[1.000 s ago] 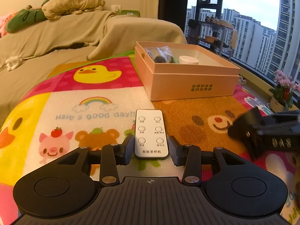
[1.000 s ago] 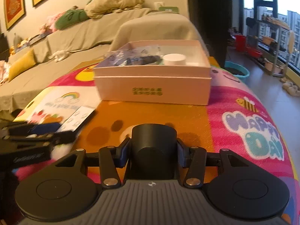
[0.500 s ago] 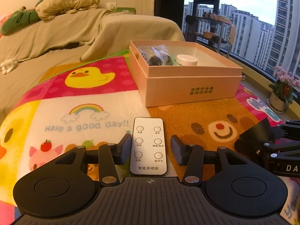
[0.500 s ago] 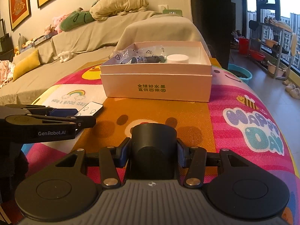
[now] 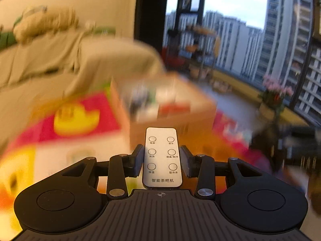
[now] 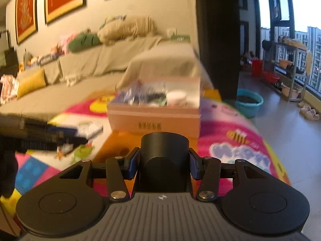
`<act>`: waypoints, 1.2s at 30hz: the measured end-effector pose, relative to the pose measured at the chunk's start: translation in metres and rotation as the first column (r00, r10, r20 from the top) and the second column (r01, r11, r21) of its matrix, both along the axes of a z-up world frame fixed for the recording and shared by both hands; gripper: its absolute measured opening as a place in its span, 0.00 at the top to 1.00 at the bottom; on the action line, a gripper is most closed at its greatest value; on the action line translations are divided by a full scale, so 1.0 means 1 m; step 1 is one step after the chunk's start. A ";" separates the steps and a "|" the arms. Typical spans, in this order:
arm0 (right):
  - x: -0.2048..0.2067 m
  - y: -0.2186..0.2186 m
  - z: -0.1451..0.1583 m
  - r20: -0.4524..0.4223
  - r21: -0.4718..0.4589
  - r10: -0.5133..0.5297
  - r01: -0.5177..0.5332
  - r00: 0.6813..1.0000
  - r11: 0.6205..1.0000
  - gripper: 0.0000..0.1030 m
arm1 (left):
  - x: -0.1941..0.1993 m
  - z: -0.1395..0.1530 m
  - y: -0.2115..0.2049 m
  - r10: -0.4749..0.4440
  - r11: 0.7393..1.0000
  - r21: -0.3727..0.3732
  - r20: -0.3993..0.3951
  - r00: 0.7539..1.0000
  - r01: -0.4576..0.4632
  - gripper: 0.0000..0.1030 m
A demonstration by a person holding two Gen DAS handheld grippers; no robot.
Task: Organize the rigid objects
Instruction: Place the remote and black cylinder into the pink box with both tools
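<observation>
**Remote and black cylinder lifted, box open**

The white six-button remote (image 5: pixel 162 156) sits lengthwise between the left gripper's fingers (image 5: pixel 138 160). A black cylinder (image 6: pixel 164 156) stands upright between the right gripper's fingers (image 6: pixel 132 163). The open pink box (image 6: pixel 154 118) holds a clear bag (image 6: pixel 136 95) and white round lid (image 6: pixel 176 98).

Left gripper (image 5: pixel 162 161): matte black, ribbed grey-black deck with a small crosshair mark, two round black discs either side, linkage arms with silver screws, dark flat pads (image 5: pixel 138 161). Right gripper (image 6: pixel 164 163): same black build, discs, silver screws and crosshair mark, but blue pads (image 6: pixel 132 165). In the right view the left gripper shows side-on at left edge, black with a blue pad and blurred white lettering, unreadable.
</observation>
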State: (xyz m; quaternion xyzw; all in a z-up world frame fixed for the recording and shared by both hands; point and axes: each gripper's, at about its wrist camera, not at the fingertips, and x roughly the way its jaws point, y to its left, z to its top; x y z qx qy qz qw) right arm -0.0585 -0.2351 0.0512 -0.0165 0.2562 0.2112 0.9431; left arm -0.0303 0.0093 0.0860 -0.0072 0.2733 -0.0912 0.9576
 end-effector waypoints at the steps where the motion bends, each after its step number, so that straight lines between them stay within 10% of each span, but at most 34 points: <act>1: -0.002 -0.003 0.003 0.009 0.012 -0.003 0.003 1.000 1.000 0.53 | 0.009 0.012 -0.004 -0.009 1.000 0.013 0.033 0.999 0.009 0.58; 8: -0.008 -0.003 0.002 0.027 0.024 -0.005 0.004 1.000 1.000 0.53 | 0.115 0.022 -0.036 -0.004 0.997 0.081 0.083 0.997 -0.003 0.58; 13: -0.005 -0.010 -0.007 -0.002 0.008 -0.032 0.032 0.999 0.999 0.53 | 0.171 -0.023 -0.028 0.046 0.999 0.004 -0.124 0.991 -0.045 0.58; 22: 0.016 -0.025 -0.024 -0.088 -0.001 -0.078 0.078 0.993 0.997 0.53 | 0.078 -0.033 0.016 0.123 0.982 -0.145 0.021 0.992 -0.119 0.58; 36: 0.151 0.059 0.068 -0.031 -0.014 -0.001 0.000 1.000 1.000 0.51 | 0.000 -0.068 0.033 0.085 0.987 -0.126 -0.096 0.992 -0.096 0.58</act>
